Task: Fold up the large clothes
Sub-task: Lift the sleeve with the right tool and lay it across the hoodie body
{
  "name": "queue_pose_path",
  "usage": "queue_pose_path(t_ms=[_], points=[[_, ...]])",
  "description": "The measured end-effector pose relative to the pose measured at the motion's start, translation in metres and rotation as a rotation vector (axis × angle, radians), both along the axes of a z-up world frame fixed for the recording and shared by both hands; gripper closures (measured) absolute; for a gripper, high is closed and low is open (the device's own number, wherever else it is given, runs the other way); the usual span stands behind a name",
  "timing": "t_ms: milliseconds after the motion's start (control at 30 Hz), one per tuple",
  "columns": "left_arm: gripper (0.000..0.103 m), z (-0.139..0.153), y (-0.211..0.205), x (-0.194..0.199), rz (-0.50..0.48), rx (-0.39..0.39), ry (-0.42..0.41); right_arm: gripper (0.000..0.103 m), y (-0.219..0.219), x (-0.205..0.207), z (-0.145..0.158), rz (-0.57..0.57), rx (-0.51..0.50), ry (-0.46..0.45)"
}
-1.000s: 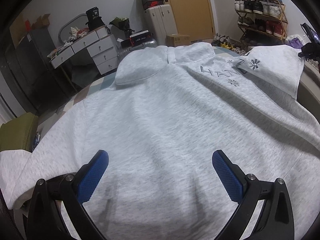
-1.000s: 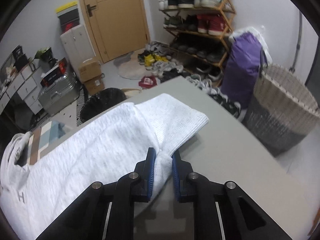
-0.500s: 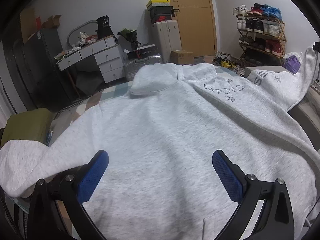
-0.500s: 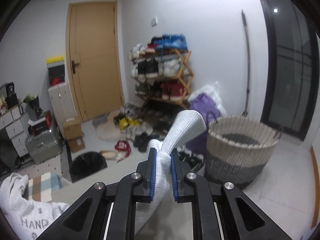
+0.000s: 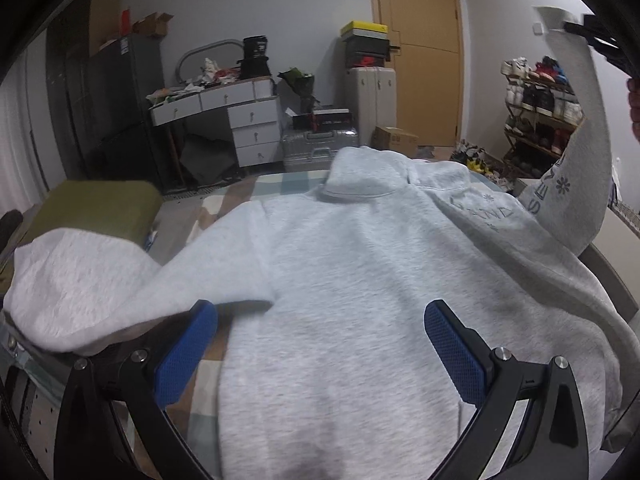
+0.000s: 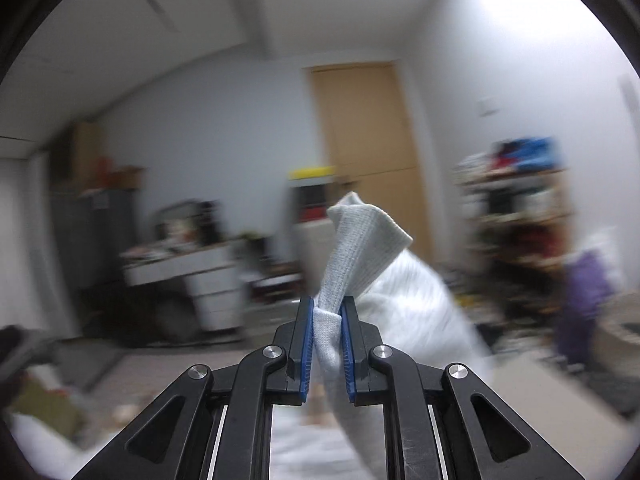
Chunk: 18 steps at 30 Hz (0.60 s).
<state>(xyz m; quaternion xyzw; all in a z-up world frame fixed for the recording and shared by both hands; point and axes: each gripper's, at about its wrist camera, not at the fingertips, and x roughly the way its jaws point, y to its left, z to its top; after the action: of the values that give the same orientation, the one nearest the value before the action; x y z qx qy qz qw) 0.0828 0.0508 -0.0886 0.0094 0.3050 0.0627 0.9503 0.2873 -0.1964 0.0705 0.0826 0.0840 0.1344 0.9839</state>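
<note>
A large light grey hoodie lies spread flat on the table, hood at the far end, its near-left sleeve draped off the left edge. My left gripper hovers open over the lower body of the hoodie, blue pads wide apart with nothing pinched. The other sleeve is pulled up high at the right, printed letters showing. My right gripper is shut on that sleeve's ribbed cuff, which sticks up between the blue pads; the view is blurred. Its black tip shows at the upper right in the left wrist view.
An olive cushion sits beyond the table's left edge. Behind stand a white drawer desk, a silver suitcase, a wooden door and a shoe rack. A hand shows at the right edge.
My right gripper has swung the cuff up off the table and high into the air, turning leftward. The left gripper has drifted left toward the hoodie's side edge, staying open.
</note>
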Motion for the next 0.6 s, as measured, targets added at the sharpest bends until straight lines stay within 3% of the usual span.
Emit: queue_pose_path(t_ms=[167,267,367,500,600], points=[[0.002,-0.002,0.028,-0.015,0.075,-0.031,-0.029,0.09,0.145,0.029,-0.059,0.281,0.012,0.111],[0.002,-0.001,0.046,-0.023,0.147,-0.032,-0.048,0.09,0.23,0.048,-0.128,0.415,0.018,0.292],[0.002,-0.004,0.064,-0.03,0.206,-0.037,-0.052,0.09,0.287,0.064,-0.202,0.469,-0.037,0.479],[0.002,-0.011,0.083,-0.03,0.249,-0.102,-0.041,0.09,0.324,0.072,-0.282,0.491,-0.119,0.681],[0.002,-0.015,0.088,-0.027,0.272,-0.102,-0.033,0.089,0.314,0.071,-0.3,0.528,-0.117,0.727]])
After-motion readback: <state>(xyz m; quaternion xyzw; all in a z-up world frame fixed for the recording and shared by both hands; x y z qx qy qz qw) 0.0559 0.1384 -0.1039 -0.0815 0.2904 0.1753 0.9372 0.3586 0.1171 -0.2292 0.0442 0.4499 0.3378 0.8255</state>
